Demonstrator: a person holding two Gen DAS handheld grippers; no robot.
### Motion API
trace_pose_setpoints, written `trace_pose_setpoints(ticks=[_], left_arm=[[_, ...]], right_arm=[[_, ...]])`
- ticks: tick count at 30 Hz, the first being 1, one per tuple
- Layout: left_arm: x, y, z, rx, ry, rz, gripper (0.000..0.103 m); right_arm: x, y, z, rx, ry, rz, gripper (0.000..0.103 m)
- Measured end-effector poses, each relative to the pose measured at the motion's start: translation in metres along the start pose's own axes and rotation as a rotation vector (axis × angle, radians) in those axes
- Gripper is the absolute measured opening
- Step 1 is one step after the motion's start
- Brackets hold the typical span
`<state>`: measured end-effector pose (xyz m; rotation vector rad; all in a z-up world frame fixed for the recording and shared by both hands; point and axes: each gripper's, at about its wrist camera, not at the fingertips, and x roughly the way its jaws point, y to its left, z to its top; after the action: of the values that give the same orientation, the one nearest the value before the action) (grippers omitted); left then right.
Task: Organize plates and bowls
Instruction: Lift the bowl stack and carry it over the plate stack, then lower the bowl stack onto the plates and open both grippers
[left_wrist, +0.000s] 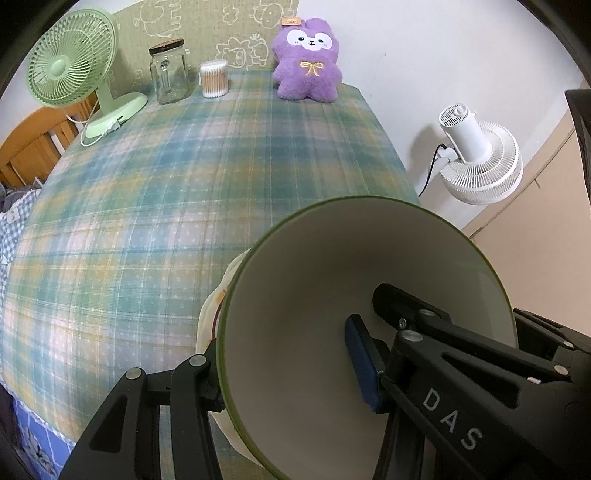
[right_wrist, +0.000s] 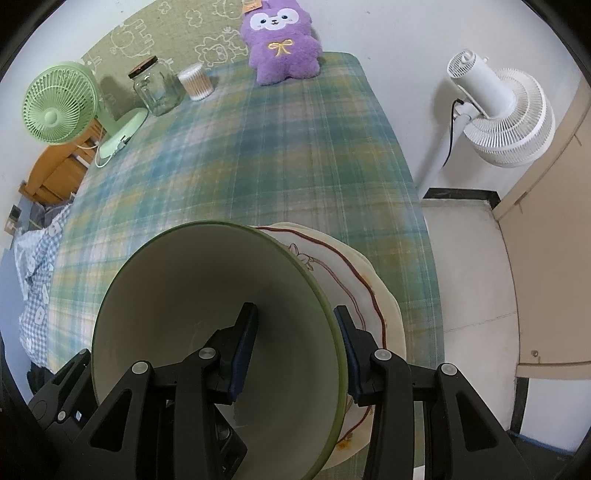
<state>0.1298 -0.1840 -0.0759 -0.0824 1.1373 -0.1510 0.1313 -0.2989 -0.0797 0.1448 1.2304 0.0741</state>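
Table: the plaid cloth (left_wrist: 155, 206) fills most of both views, teal and yellow checks running up to the patterned green backdrop (right_wrist: 155, 40) at the top.
Bowl: big, cream inside with a green rim (right_wrist: 207, 317), it sits low and centre in my right view and at lower right in my left view (left_wrist: 332, 295), tilted towards the cameras. I've got it from two sides.
Plate: a cream plate with a wavy red line (right_wrist: 354, 288) lies on the cloth right under the bowl, poking out at the bowl's right in the right view; in the left view only a sliver shows at the bowl's left edge (left_wrist: 214, 314). Whether bowl and plate touch, I can't tell.
Right gripper (right_wrist: 295, 354): pinching the bowl's wall, one blue pad inside, the other outside against the rim.
Left gripper (left_wrist: 288, 373): same story, clamped across the wall, one pad inside the bowl, the other finger outside at lower left.
White fan (right_wrist: 502, 114): on a stand off the table, right side of both frames.
Green fan (left_wrist: 70, 62): upper left, on the table's far edge.
Purple plush (left_wrist: 306, 59): top centre, sitting upright against the backdrop.
Glass jar (left_wrist: 168, 70): just right of the green fan, lid on.
Cotton swabs (left_wrist: 214, 79): a small tub beside the jar.
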Motion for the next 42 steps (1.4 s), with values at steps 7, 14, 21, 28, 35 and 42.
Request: trace_pose_setpoints(ticks=[7, 14, 21, 28, 35, 42], left_arm=[[-0.001, 0.0, 0.0, -0.005, 0.001, -0.007, 0.055], [0.003, 0.0, -0.003, 0.005, 0.034, -0.022, 0.075], [-0.011, 0.0, -0.002, 0.035, -0.002, -0.003, 0.077], [-0.026, 0.01, 0.001, 0.047, -0.035, 0.023, 0.079], [-0.056, 0.03, 0.004, 0.063, -0.124, 0.035, 0.079], [-0.086, 0.057, 0.005, 0.087, -0.193, 0.015, 0.079]], right_arm=[[0.001, -0.001, -0.001, 0.011, -0.012, 0.01, 0.049], [-0.001, 0.0, -0.006, 0.008, -0.03, 0.002, 0.055], [-0.019, 0.005, -0.009, -0.014, -0.098, -0.034, 0.078], [-0.038, 0.007, -0.012, 0.002, -0.143, -0.08, 0.078], [-0.067, 0.019, -0.014, 0.037, -0.223, -0.133, 0.078], [-0.096, 0.049, -0.02, 0.039, -0.299, -0.176, 0.078]])
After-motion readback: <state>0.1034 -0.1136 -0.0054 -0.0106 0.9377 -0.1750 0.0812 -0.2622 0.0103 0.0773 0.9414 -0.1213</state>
